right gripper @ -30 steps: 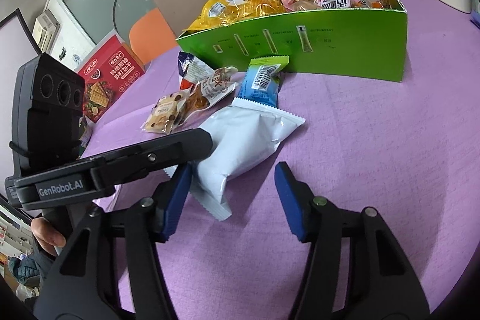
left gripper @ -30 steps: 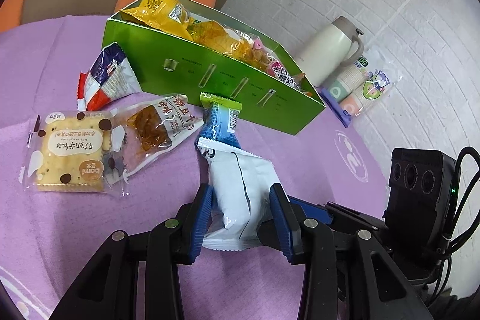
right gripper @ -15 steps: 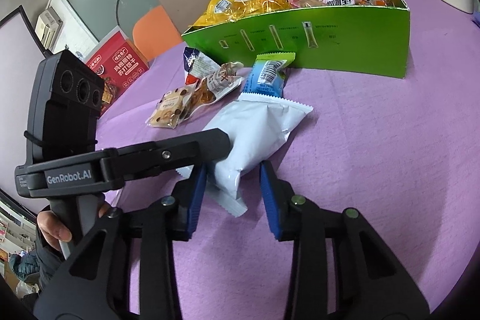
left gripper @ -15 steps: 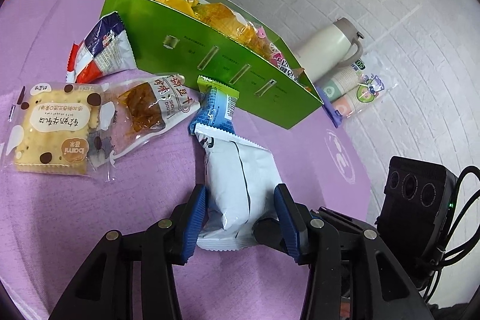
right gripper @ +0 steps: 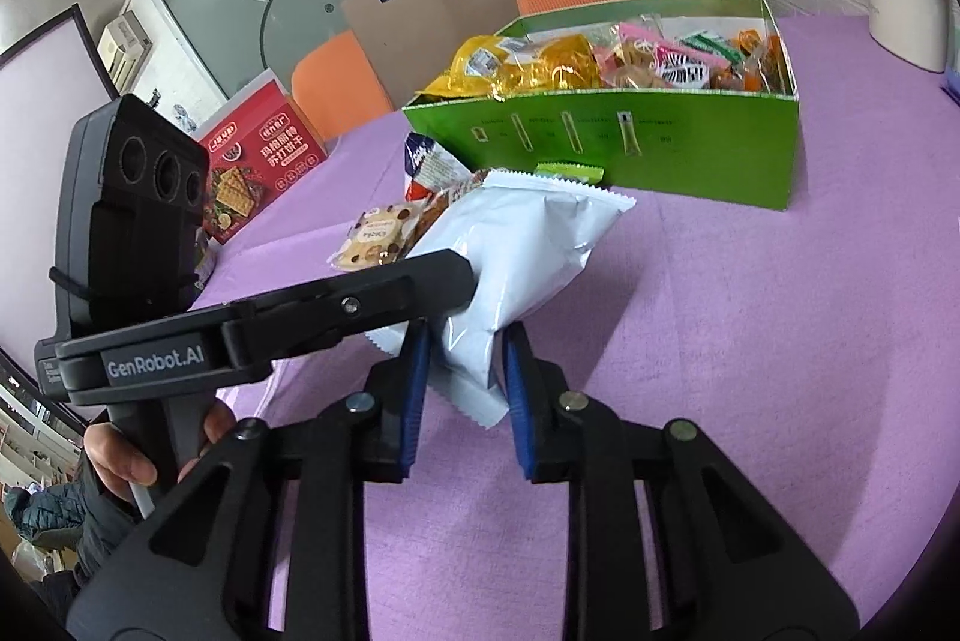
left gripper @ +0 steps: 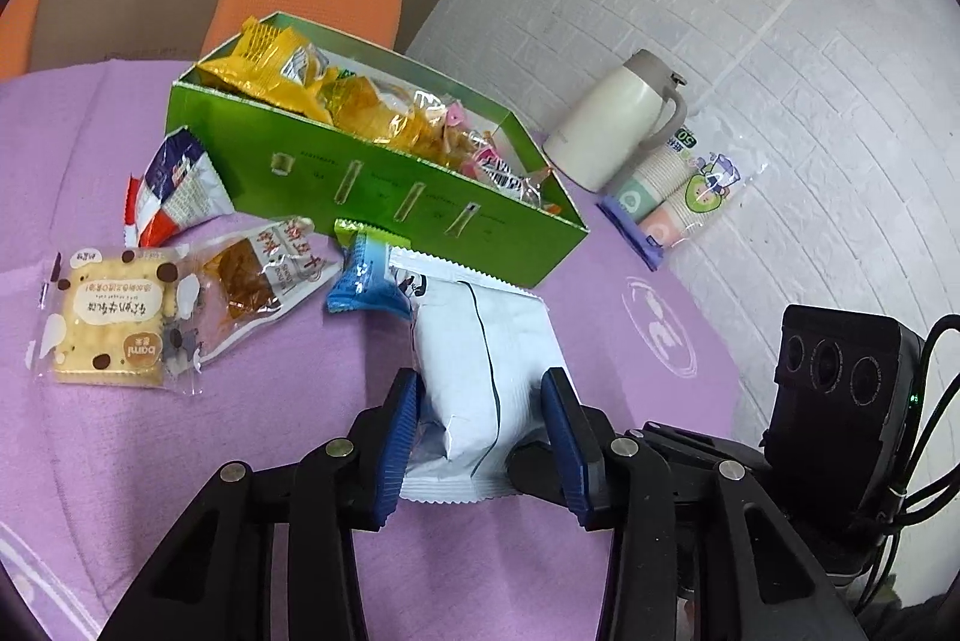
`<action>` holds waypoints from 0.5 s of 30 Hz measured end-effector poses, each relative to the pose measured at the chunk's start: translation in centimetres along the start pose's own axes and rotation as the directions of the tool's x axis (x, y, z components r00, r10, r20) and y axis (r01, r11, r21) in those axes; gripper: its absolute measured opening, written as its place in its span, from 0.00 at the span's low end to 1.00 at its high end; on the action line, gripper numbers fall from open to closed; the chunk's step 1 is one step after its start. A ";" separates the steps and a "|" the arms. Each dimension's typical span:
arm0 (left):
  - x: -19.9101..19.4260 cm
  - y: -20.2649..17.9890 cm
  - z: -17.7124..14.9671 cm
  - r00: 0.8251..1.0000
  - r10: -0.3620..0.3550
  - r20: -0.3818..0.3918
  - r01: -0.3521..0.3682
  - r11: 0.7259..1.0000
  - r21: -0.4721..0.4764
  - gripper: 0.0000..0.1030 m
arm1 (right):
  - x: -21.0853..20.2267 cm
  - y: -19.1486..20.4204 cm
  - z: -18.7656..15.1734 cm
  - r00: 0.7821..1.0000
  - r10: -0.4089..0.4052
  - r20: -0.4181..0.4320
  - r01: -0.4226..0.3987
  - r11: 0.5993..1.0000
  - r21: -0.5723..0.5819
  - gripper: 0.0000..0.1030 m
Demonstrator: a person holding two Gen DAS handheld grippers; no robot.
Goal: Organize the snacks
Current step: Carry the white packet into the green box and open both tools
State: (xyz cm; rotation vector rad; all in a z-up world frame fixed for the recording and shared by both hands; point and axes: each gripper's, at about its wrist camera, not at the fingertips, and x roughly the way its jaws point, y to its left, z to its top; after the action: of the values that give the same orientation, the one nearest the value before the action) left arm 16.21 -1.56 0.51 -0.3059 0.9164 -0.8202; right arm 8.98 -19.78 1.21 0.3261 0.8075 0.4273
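Both grippers pinch the white pouch [right gripper: 516, 251] at its near end; its long axis points to the box [right gripper: 708, 149].

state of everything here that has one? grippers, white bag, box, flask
left gripper: shut on the white bag, one finger each side
right gripper: shut on the same bag's near end
white bag: sealed, far end raised
green box: open, packed with snacks
flask: lid on, leaning
cookie pack: sealed, flat on the cloth
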 end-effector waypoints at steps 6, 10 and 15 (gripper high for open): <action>-0.3 -2.7 2.9 0.999 0.041 0.030 -0.042 0.999 0.026 0.41 | -1.4 -0.4 2.7 0.997 0.039 0.064 -0.038 0.999 -0.018 0.26; -0.2 -3.9 6.2 0.994 0.090 0.067 -0.092 0.995 0.039 0.41 | -1.1 -0.9 6.5 0.993 0.066 0.101 -0.060 0.997 -0.056 0.26; 0.6 -2.8 11.3 0.987 0.127 0.095 -0.128 0.992 0.005 0.41 | 0.4 -2.0 11.1 0.990 0.092 0.104 -0.083 0.993 -0.088 0.26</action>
State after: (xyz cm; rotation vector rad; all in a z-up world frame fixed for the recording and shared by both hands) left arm 24.09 -4.93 8.45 -0.2706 0.8337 -0.6870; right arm 18.07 -22.61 7.32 0.3047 0.6698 0.5198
